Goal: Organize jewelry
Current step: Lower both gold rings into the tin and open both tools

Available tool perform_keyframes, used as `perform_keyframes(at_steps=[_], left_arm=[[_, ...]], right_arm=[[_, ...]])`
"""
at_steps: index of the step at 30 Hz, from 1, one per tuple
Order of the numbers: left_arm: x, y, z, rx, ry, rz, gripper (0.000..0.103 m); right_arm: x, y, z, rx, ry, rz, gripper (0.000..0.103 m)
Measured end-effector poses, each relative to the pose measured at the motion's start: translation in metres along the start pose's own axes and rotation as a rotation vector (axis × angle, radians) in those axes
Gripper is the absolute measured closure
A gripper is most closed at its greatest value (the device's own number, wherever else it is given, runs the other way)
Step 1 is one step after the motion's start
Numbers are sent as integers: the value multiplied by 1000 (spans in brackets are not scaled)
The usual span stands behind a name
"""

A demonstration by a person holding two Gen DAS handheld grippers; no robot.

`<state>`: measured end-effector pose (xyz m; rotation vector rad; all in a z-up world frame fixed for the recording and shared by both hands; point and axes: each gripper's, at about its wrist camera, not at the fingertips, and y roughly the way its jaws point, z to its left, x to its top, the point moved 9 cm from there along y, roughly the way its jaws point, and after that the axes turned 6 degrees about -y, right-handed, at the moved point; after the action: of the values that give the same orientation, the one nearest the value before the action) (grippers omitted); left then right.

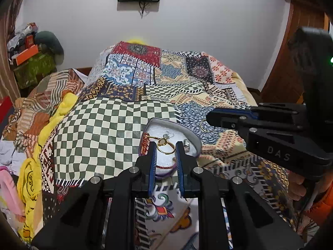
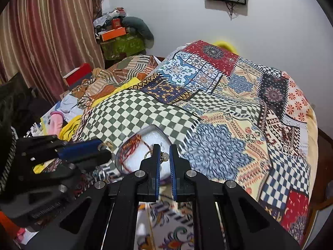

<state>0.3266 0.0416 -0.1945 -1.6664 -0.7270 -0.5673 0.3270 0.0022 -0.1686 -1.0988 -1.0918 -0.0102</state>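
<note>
The heart-shaped jewelry box point(image 1: 192, 137) lies open on the patchwork bedspread point(image 1: 116, 129), at the edge of its green-and-white checkered patch. In the left wrist view the long axis of the box runs away from the camera, and the pointed end is toward the far wall; the inside is white. In the box there is a gold hoop ring point(image 1: 165, 147) that lies flat, a small gold piece just behind it, a silver earring point(image 1: 166, 135) a little farther back, and a red thread bracelet point(image 2: 130, 148) along the left rim of the box. A second gold ring point(image 1: 205, 127) lies on the bedspread just right of the box.

The left gripper point(image 1: 165, 145) reaches from the near side over the box, level and pointing along its long axis. Its blue fingers point(image 1: 153, 160) are spread, one on each side of the gold hoop, and they hold nothing.

The right gripper point(image 2: 164, 147) comes over the box from the right side. Its fingers stand a little apart, with a narrow gap; a small pale bead is seen in the gap, but I cannot tell if they touch it.
</note>
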Motion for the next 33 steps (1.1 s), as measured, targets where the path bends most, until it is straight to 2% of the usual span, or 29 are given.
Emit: perform_keyframes(at_steps=[9,18,28,33], left_arm=[[-6,42,18,-24,-47,99,86],[-11,54,14,-30,-30,122,86],[-14,54,13,-28,-27,131,86],[-11,43,11,-31,-24,112,86]], right_arm=[[1,40,6,41,-7,95,95],[-10,60,5,53,-13,173,95],[-13,63,4,65,9,191,95],[-10,49,6,26,-23,159,95]])
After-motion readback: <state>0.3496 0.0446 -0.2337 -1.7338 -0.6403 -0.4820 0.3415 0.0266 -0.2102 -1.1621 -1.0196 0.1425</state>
